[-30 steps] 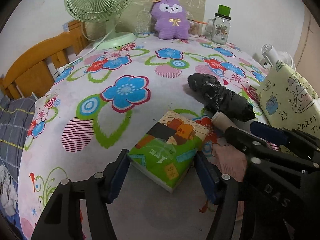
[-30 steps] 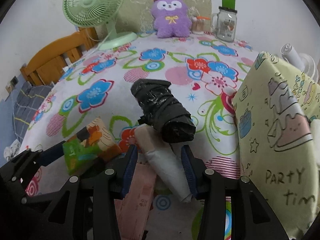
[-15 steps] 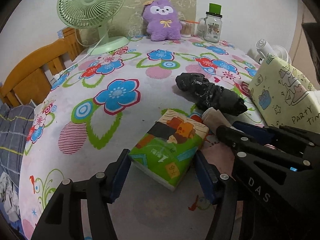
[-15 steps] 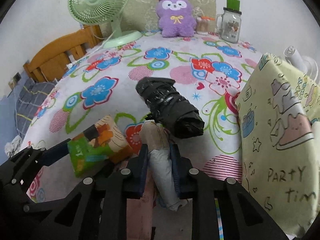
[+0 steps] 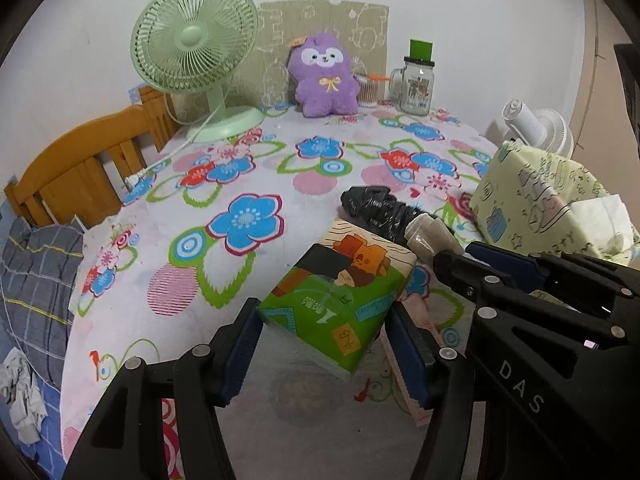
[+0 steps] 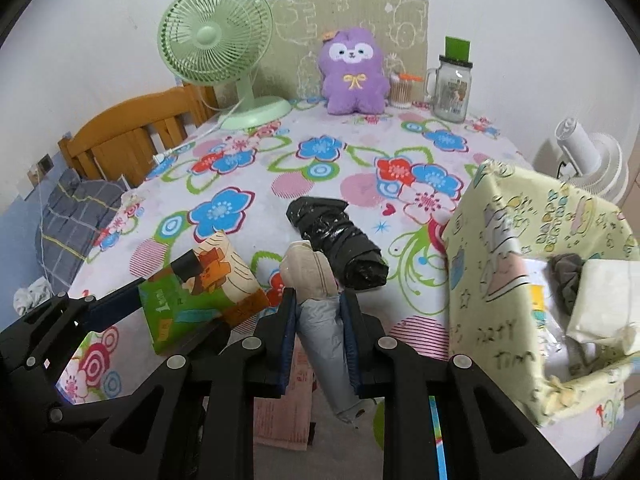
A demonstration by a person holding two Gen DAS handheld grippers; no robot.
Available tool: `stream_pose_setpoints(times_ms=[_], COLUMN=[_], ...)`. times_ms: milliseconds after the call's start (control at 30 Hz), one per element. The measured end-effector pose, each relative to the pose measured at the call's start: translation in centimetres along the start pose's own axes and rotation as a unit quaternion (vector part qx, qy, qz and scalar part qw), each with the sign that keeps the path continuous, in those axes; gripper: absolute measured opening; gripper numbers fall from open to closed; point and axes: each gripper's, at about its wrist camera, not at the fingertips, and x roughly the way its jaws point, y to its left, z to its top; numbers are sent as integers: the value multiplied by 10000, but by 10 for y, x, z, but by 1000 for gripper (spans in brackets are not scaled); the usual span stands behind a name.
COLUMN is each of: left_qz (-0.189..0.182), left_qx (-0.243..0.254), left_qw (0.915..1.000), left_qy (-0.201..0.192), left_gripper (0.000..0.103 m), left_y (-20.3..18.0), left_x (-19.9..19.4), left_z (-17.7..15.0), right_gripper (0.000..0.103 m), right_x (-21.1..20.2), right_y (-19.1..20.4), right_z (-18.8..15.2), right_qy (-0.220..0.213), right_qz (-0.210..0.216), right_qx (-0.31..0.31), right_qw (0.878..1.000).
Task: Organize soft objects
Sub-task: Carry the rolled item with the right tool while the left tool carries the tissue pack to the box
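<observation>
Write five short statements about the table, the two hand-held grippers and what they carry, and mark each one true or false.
1. The left hand-held gripper grips a green tissue pack. True.
2. The right hand-held gripper is empty. False: it clamps a grey rolled bundle.
3. The black plastic roll lies on the tablecloth. True.
4. The purple plush toy sits inside the yellow box. False: it stands at the far wall.
5. The green fan lies tipped over. False: it stands upright.

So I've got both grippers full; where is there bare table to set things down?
Free: the wide floral cloth between the green fan, the purple plush and the black bundle. Crowded: the near right, around the yellow box and pink packet.
</observation>
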Motion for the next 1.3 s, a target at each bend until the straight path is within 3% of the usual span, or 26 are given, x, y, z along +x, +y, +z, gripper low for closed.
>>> stream_pose_setpoints(times_ms=[700, 1300], left_qz=[31, -78], left_qx=[178, 387], left_qw=[9983, 9962], left_qy=[-547, -780], left_gripper=[64, 64], left_y=[-24, -62], left_x=[-57, -79], left_z=[13, 27], right_gripper=[24, 24], right_x=[-66, -97], right_y=[-11, -51], right_z=[7, 9], right_qy=[-553, -769], right_qz=[-113, -257], right_qx=[0, 170], right_qw=[9984, 9966])
